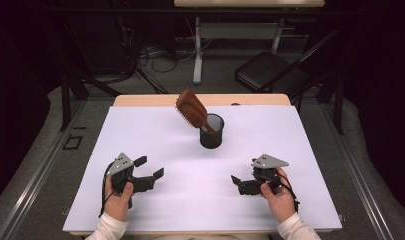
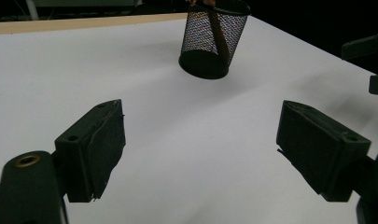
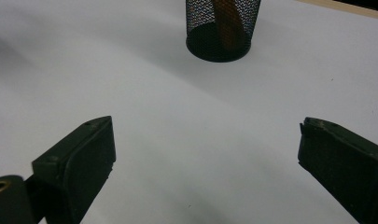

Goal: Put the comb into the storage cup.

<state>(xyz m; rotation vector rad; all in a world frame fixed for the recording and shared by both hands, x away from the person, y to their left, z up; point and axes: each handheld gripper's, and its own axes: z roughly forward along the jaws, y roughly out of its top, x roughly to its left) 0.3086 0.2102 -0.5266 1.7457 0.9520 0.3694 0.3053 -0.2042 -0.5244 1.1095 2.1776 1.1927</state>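
Wooden hairbrush (image 1: 192,108) stands handle-down in the black mesh cup (image 1: 212,131), head leaning out over its rim. My left gripper (image 1: 151,167) and right gripper (image 1: 234,180) rest near-side of the cup, well apart from it, fingers open and empty. Judged: between steps. Next move: reach to the brush head.

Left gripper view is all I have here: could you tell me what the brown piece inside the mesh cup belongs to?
Observer: It is the handle of a wooden hairbrush; the head sticks out above the mesh cup and leans to the left in the high view.
Operator: Thank you. Is the right gripper holding anything?
Observer: No, the right gripper is open with only white table between its jaws.
Operator: And where does it sit?
Observer: Low on the table, nearer the person than the cup.
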